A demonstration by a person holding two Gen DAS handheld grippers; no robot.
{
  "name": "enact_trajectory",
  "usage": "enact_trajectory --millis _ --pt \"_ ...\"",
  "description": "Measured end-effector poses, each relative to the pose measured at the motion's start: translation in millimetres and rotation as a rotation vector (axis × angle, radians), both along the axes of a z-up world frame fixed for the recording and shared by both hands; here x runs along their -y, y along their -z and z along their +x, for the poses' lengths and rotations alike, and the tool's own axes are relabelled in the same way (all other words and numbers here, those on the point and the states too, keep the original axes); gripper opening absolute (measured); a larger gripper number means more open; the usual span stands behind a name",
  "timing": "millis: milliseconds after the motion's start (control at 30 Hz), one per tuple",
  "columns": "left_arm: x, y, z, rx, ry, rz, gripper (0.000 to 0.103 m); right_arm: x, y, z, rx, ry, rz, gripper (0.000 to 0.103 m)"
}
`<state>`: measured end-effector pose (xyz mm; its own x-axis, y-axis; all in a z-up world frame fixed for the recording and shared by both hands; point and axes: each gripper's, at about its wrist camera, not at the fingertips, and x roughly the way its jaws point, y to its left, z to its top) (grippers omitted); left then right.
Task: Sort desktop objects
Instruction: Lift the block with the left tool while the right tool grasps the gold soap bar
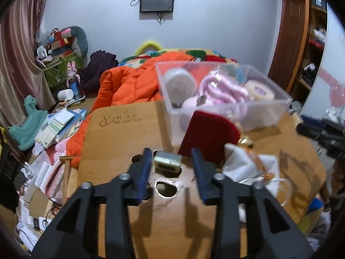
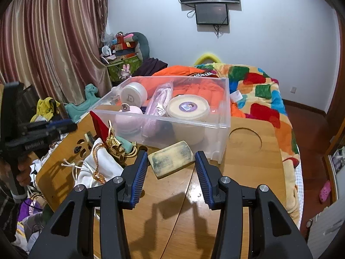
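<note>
A clear plastic bin (image 2: 222,116) stands on the wooden table (image 2: 254,168), holding round tins and a pink coiled cable. My right gripper (image 2: 171,157) is open, its fingers either side of a worn beige block (image 2: 171,159) lying in front of the bin. My left gripper (image 1: 171,156) is open around a small grey-and-cream box (image 1: 167,161) on the table. The bin also shows in the left wrist view (image 1: 226,110). A red velvet piece (image 1: 208,136), a white drawstring pouch (image 1: 243,164) and gold trinkets (image 2: 114,145) lie beside it.
The table has cut-out holes (image 1: 166,188) and a round recess (image 2: 245,140). An orange jacket (image 1: 131,84) and colourful blanket (image 2: 265,95) cover the bed behind. Books and toys litter the floor at left (image 1: 54,125). The left gripper appears in the right wrist view (image 2: 41,133).
</note>
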<state>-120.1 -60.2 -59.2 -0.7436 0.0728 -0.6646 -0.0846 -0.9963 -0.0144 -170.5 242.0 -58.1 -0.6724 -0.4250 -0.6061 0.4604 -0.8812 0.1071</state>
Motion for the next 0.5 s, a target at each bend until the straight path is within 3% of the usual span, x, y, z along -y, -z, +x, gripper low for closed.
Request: enact_trajectory --millis 367,500 --pt "-2.8 29.6 -24.0 0.05 0.032 -0.033 0.047 0.9 9.0 -7.1 0.037 -0.004 -0.008 0.042" --pt "-1.1 34.0 -29.5 0.058 0.023 -0.016 0.035 3.1 11.3 -9.9 0.048 -0.007 -0.009 0.042"
